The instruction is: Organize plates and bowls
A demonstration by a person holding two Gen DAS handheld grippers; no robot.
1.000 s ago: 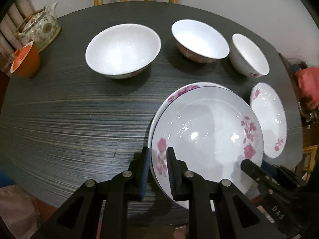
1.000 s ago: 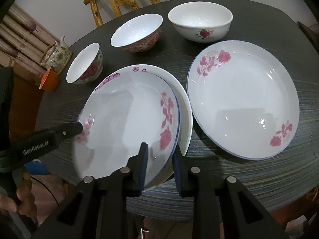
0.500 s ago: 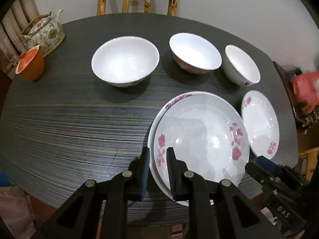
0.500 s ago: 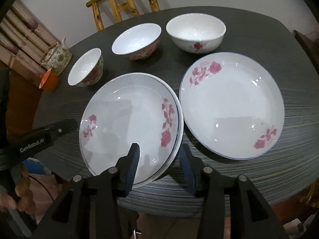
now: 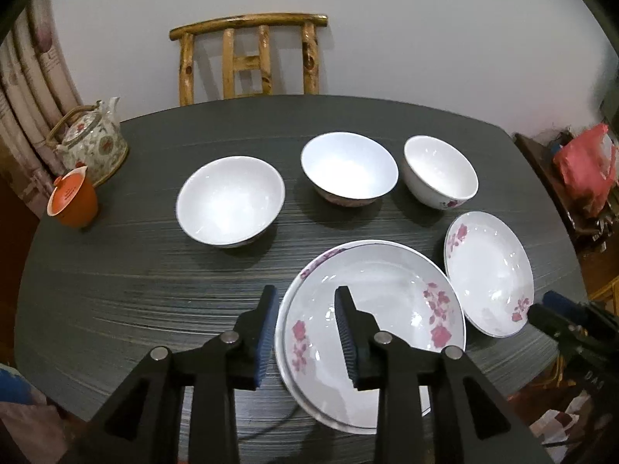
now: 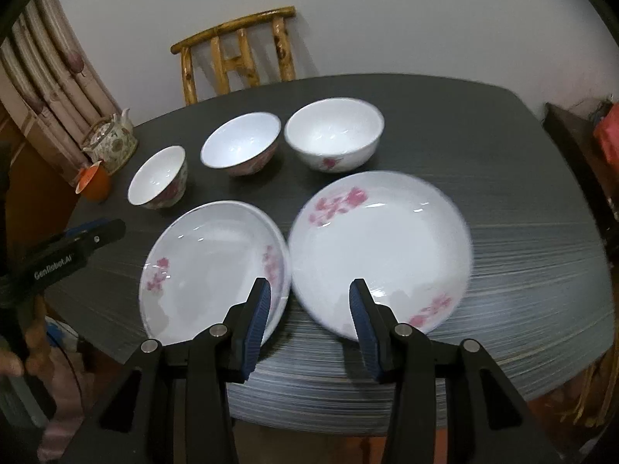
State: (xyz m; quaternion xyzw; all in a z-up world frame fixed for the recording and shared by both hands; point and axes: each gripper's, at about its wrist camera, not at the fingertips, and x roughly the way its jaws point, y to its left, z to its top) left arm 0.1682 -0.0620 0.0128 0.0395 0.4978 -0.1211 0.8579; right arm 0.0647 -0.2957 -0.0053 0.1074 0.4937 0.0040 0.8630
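Two white plates with pink flowers lie stacked point(image 5: 379, 305) at the dark table's near edge; the stack also shows in the right wrist view point(image 6: 212, 263). A third flowered plate point(image 5: 489, 266) lies alone beside them and shows in the right wrist view point(image 6: 381, 247). Three white bowls stand behind: a large one point(image 5: 230, 201), a middle one point(image 5: 348, 170) and a small one point(image 5: 439, 170). My left gripper point(image 5: 305, 332) is open and empty, its jaws either side of the stack's near rim. My right gripper point(image 6: 309, 321) is open and empty above the gap between stack and single plate.
A floral teapot point(image 5: 91, 143) and an orange cup point(image 5: 73, 201) stand at the table's far left edge. A wooden chair point(image 5: 249, 58) is behind the table. A red bag point(image 5: 584, 170) lies on furniture at the right.
Both grippers opened and let go of the top plate, which now rests on the lower plate. Both grippers drew back and rose, so more of the table shows.
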